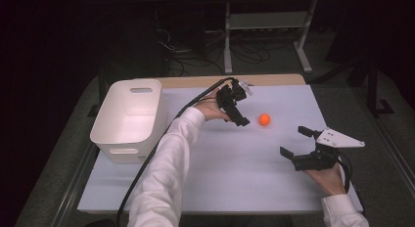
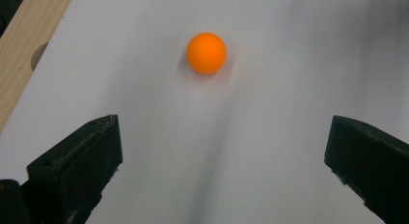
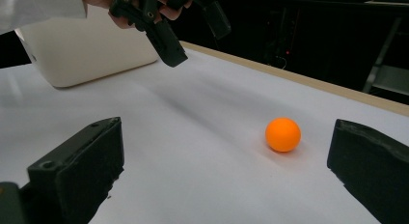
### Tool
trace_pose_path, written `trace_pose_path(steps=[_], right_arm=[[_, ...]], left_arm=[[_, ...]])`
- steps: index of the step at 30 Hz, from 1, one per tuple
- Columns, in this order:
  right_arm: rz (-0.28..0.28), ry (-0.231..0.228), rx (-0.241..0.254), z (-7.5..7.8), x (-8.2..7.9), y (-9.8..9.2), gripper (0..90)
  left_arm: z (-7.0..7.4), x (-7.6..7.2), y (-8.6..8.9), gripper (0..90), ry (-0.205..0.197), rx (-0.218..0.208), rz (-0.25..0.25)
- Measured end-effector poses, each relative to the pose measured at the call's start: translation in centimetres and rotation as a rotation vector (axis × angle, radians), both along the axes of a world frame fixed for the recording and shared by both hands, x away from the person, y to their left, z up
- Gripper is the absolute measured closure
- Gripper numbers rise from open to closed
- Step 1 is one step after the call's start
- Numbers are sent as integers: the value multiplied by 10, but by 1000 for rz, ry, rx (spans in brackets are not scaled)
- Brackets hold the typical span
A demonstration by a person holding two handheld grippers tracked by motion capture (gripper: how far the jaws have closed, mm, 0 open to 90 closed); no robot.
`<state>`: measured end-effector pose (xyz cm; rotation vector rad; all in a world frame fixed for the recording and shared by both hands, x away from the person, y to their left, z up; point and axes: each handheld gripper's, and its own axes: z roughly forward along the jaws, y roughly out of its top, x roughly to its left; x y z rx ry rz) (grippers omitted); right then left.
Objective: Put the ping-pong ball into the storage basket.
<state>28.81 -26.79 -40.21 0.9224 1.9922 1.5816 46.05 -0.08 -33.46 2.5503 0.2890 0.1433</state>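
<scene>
One orange ball [image 1: 264,120] is sitting on the white table [image 1: 235,178], untouched — I am seeing it just beside the tip of my left gripper [image 1: 235,109], which is hovering with its jaws spread wide. In the left gripper view the ball [image 2: 207,53] is lying ahead of the gap, clear of both jaws. My right gripper [image 1: 299,143] is resting nearer me, jaws likewise parted, holding nothing — the ball [image 3: 283,134] is lying ahead of them. One white bin [image 1: 129,117] is standing at the table's left edge.
</scene>
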Motion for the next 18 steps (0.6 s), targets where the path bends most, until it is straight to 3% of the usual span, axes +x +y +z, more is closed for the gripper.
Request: trace_pose_path(steps=[11, 14, 18], right_arm=[[4, 1, 2, 0, 1, 1, 0], [-1, 1, 5, 0, 1, 0, 0], [-1, 0, 4, 0, 1, 0, 0]], left_arm=[[-7, 3, -10, 0, 10, 15, -10], [-8, 5, -13, 0, 7, 37, -24], [-10, 8, -19, 0, 8, 28, -27]])
